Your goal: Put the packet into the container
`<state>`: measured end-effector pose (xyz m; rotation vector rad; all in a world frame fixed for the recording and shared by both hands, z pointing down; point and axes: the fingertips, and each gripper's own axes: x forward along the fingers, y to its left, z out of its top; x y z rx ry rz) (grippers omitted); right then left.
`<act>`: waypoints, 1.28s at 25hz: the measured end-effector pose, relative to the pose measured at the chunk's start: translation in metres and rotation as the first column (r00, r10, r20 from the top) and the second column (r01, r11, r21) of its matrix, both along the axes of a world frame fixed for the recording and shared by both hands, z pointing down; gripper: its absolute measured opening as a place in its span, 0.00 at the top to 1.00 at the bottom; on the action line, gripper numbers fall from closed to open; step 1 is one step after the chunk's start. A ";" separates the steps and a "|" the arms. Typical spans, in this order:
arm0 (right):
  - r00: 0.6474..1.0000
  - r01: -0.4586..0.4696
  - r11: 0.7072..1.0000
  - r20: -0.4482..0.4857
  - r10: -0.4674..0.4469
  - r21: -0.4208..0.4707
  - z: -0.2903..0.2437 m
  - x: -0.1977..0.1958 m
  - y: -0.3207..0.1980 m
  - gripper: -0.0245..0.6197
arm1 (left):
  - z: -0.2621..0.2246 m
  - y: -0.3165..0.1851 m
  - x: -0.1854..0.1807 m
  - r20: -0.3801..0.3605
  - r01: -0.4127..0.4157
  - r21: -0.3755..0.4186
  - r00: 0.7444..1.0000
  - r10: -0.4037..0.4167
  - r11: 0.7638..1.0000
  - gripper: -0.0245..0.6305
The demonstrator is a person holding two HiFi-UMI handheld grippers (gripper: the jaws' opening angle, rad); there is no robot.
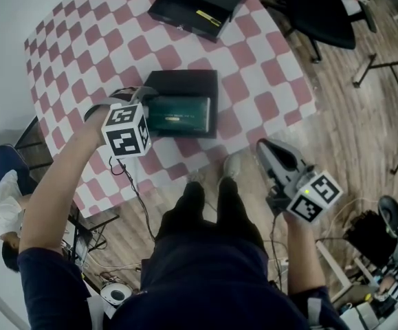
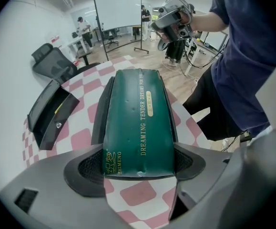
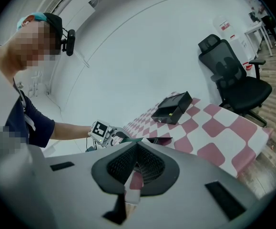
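nearest me, my right hand-held gripper (image 3: 137,163) hangs off the worktop's (image 1: 253,95) edge by my legs. its jaws are together with nothing between them, so it can't steady anything.

my left hand-held gripper (image 2: 138,163) is clamped on the near end of the green packet (image 2: 138,123). the packet runs away from the jaws over the open black container (image 2: 101,111), whose dark walls show on both sides of it. from the head view the packet (image 1: 179,114) covers the near half of the container (image 1: 185,82). i can't tell whether it sits down inside or rests on the rim.

that is my main worry. the packet looks bowed, and its gripped end reaches the near wall. if i let go here, it could stay propped on the rim or spring out. the container looks light and nothing holds it, so pushing forward could slide it across the checked cloth, and pulling out could drag the packet back with me.

farther off, the black case (image 1: 199,2) lies well apart, no hazard.
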<state>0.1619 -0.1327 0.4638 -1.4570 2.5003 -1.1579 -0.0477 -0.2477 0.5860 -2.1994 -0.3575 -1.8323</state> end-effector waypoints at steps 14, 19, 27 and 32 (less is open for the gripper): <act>1.000 0.010 1.000 0.019 -0.010 -0.014 0.009 -0.003 0.003 0.94 | 0.004 0.000 0.002 0.157 0.037 0.049 0.987 -0.044 0.998 0.32; 1.000 0.017 1.000 0.013 -0.017 -0.014 0.008 -0.005 0.003 0.94 | 0.004 0.000 0.003 0.168 0.028 0.064 0.985 -0.038 0.998 0.32; 0.999 0.033 0.999 0.000 -0.033 -0.008 0.006 -0.012 0.002 0.94 | -0.009 0.004 0.002 0.145 -0.004 0.090 0.989 -0.009 0.996 0.32; 0.999 0.042 0.999 -0.022 -0.041 0.011 -0.003 -0.019 -0.002 0.94 | -0.026 0.002 0.003 0.032 0.058 0.108 0.998 -0.062 0.992 0.32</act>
